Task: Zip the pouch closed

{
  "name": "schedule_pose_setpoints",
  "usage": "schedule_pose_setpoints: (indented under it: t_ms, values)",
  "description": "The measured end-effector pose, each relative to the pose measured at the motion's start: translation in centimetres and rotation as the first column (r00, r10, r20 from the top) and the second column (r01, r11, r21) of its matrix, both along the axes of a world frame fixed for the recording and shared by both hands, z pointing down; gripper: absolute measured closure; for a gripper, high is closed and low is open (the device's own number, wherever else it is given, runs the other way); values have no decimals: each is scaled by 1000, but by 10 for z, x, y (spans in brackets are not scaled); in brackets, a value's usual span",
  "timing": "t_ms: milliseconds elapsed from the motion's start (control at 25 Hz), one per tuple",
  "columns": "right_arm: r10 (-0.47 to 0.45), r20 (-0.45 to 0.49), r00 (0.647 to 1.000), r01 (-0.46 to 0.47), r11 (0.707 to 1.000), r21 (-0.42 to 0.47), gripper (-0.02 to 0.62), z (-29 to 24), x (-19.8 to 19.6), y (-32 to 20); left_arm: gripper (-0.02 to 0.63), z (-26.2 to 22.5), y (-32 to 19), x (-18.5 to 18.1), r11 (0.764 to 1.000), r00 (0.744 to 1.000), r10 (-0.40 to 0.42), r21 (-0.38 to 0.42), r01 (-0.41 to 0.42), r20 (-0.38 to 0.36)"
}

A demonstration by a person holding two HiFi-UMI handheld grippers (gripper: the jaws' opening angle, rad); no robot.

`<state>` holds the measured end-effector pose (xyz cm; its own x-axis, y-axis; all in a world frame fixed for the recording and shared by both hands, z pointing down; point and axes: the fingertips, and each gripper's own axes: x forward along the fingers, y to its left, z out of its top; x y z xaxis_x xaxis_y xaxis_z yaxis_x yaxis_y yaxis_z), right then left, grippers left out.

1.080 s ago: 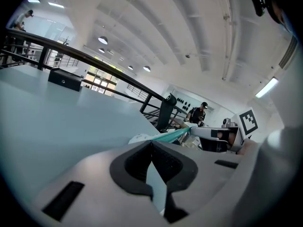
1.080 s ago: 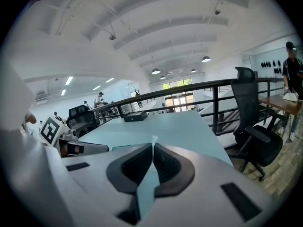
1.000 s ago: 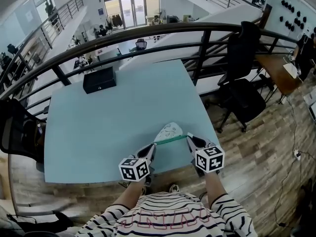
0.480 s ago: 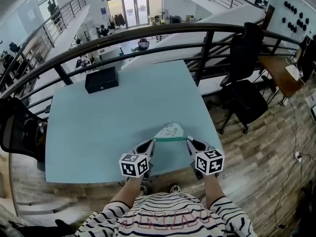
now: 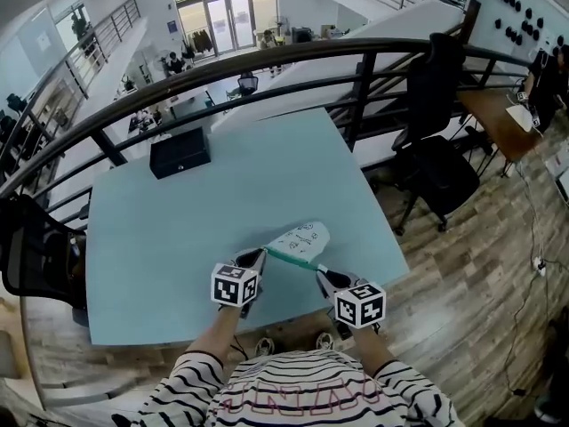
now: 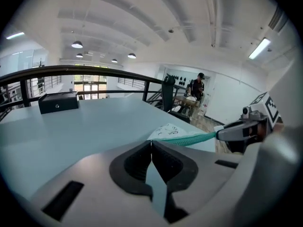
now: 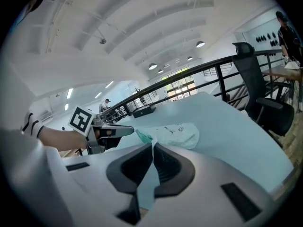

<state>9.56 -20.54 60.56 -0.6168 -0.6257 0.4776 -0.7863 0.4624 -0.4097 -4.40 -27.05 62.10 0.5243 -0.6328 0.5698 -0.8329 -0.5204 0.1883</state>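
Grip at both ends of the white pouch — left gripper pressed together on one end of its green zip edge, right gripper pinching the other end. Zip edge stretched taut from tip to tip, white body spread just beyond both grippers over the pale-blue worktop. Well beyond the left gripper, near the far edge — black box.

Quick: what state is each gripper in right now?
Left gripper: closed, pinching one end of the pouch.
Right gripper: closed, pinching the pouch's other end.
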Motion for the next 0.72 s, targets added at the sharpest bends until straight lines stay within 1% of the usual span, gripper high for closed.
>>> schedule_pose_setpoints:
  t_ms: [160,360,520,640,680,720]
  values:
    - [-33,-3,999,33,999,-27,560,13,-28,10,580,24,-1,-19,997,998,37,-67,-33,60]
    - [-59,-73,996,57,998,-34,558,22,-45,15,580,45,3,-30,991,992,62,-129,-48,108]
    - [-51,-111,993,45,997,-55,558,31,-48,19,580,58,5,-35,988,987,61,-150,-38,150]
    - [-32,-122,992,24,998,-64,556,34,-46,19,579,60,6,-39,988,988,38,-151,-15,149]
    - [-23,-125,992,15,998,-65,544,34,-44,18,578,60,7,-40,988,989,33,-151,-11,143]
    - [-13,-127,992,4,998,-65,501,34,-42,18,578,59,8,-40,989,990,29,-150,-8,137]
